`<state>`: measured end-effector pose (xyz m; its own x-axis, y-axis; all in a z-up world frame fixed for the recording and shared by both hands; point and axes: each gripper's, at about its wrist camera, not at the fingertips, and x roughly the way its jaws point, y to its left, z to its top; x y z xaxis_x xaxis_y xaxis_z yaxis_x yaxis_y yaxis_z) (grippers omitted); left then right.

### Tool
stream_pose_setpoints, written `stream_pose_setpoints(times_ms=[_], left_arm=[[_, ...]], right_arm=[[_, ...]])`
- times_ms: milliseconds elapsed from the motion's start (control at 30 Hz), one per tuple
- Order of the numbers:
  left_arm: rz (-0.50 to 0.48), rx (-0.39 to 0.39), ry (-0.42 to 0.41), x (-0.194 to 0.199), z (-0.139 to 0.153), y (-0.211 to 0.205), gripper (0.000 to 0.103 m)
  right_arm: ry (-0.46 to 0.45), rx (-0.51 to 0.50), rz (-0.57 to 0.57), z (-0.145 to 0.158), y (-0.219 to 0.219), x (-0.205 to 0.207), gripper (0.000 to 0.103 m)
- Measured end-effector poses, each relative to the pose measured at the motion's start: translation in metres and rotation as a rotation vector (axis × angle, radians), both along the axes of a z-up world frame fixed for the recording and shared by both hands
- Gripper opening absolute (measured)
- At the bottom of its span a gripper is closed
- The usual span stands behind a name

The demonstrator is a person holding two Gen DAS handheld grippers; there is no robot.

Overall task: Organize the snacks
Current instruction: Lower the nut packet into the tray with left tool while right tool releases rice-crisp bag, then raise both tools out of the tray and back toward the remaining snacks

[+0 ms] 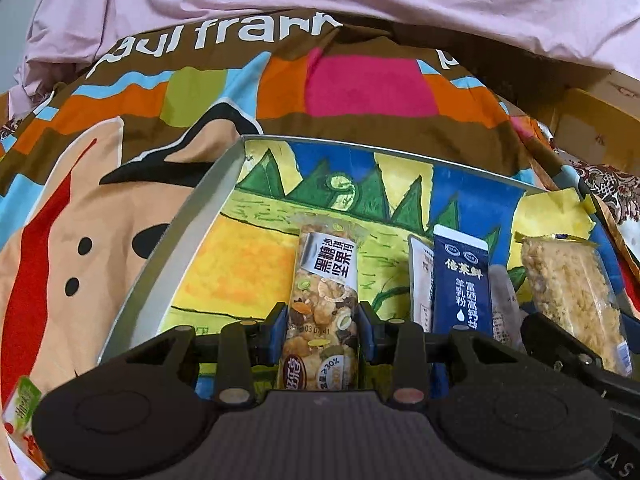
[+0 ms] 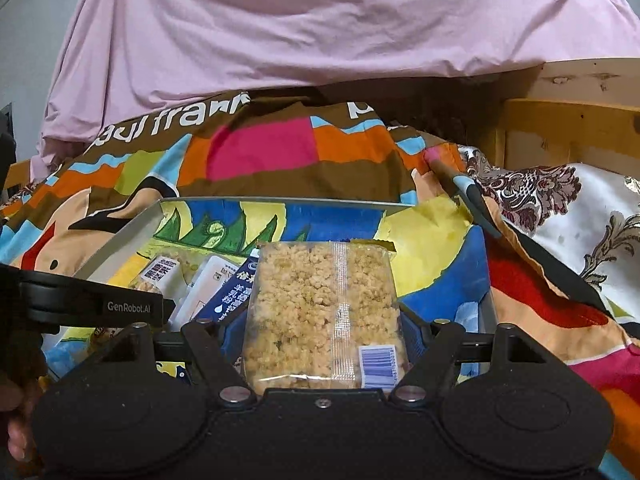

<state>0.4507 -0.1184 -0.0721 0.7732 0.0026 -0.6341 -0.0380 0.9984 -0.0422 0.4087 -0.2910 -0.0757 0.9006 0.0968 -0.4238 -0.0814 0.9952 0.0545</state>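
A metal tray with a colourful painted bottom lies on a patterned bedspread. My left gripper is shut on a clear-wrapped nut bar that lies lengthwise in the tray. To its right lie a white packet, a dark blue milk-powder stick and a crumbly rice-crisp pack. My right gripper is shut on that rice-crisp pack, seam side up, over the tray. The nut bar and blue stick show to its left.
The left gripper's body reaches in at the left of the right wrist view. A green snack packet lies on the bedspread outside the tray. A pink sheet rises behind. A wooden bed frame stands at the right.
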Motion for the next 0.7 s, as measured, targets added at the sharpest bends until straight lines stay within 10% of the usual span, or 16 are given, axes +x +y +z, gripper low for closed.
stream_pose_setpoints(times_ms=[200,700], left_arm=[[-0.005,-0.005,-0.011,-0.001,-0.001,0.001,0.042],[0.034,-0.111,-0.153,-0.042,0.047,0.026,0.096]], right_arm=[[0.011,0.005,0.004,-0.002,0.000,0.002,0.078],[-0.141,0.016,0.017,0.048,0.003,-0.047,0.101]])
